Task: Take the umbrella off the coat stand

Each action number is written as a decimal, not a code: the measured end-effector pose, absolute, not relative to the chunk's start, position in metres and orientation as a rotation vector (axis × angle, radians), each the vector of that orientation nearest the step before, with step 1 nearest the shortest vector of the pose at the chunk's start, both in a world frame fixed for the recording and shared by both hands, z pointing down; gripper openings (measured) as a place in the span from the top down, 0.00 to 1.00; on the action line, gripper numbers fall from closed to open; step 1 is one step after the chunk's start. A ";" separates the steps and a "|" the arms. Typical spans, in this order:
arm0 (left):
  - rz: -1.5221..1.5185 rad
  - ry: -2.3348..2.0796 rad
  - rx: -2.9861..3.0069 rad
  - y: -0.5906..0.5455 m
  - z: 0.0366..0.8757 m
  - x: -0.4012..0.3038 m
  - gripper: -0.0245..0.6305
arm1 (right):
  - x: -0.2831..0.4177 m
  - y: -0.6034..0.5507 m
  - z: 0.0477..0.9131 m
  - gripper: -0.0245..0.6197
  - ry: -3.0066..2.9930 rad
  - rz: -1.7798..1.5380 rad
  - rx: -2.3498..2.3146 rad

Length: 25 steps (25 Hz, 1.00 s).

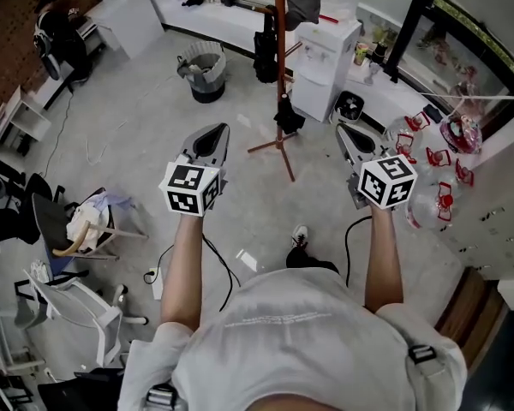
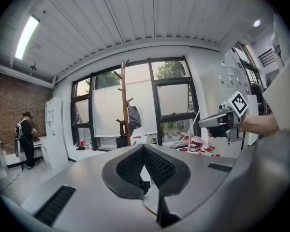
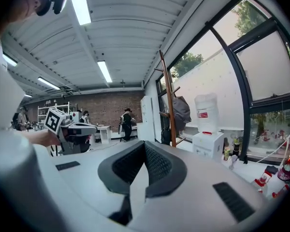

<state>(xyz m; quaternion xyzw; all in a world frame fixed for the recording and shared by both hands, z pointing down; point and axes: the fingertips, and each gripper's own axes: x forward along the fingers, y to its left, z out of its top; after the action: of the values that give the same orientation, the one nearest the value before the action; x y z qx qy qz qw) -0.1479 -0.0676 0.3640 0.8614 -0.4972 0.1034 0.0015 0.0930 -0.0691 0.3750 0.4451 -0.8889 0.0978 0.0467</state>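
The coat stand is a red-brown pole on splayed legs, straight ahead of me on the grey floor. A black folded umbrella hangs low on it. A black bag and a grey garment hang higher. My left gripper and right gripper are held out level on either side of the stand and short of it. Both are shut with nothing in them. The left gripper view shows the stand beyond the closed left gripper. The right gripper view shows the stand past the closed right gripper.
A white water dispenser stands right behind the stand. A bin sits to the stand's left. Chairs with clutter line the left side. Red and clear items lie at the right. A person stands far left. A cable runs across the floor near my feet.
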 end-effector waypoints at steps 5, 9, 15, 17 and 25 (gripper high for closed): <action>0.375 -1.573 2.697 -0.142 0.367 -0.125 0.94 | 0.114 -0.148 0.374 0.93 -2.724 0.306 1.329; 0.386 -1.607 2.662 -0.193 0.372 -0.112 0.94 | 0.124 -0.199 0.376 0.92 -2.758 0.304 1.281; 0.395 -1.639 2.611 -0.254 0.380 -0.105 0.94 | 0.118 -0.254 0.387 0.93 -2.750 0.250 1.152; 0.403 -1.647 2.600 -0.273 0.383 -0.103 0.94 | 0.117 -0.271 0.393 0.93 -2.750 0.257 1.124; 0.421 -1.604 2.582 -0.332 0.410 -0.102 0.83 | 0.108 -0.322 0.412 0.93 -2.728 0.298 1.117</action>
<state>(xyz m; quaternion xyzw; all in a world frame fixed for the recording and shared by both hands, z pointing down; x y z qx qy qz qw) -0.1024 -0.3317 0.4100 0.8408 -0.5224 0.1372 0.0363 0.1085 -0.3225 0.4122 0.3753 -0.9171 0.1002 0.0891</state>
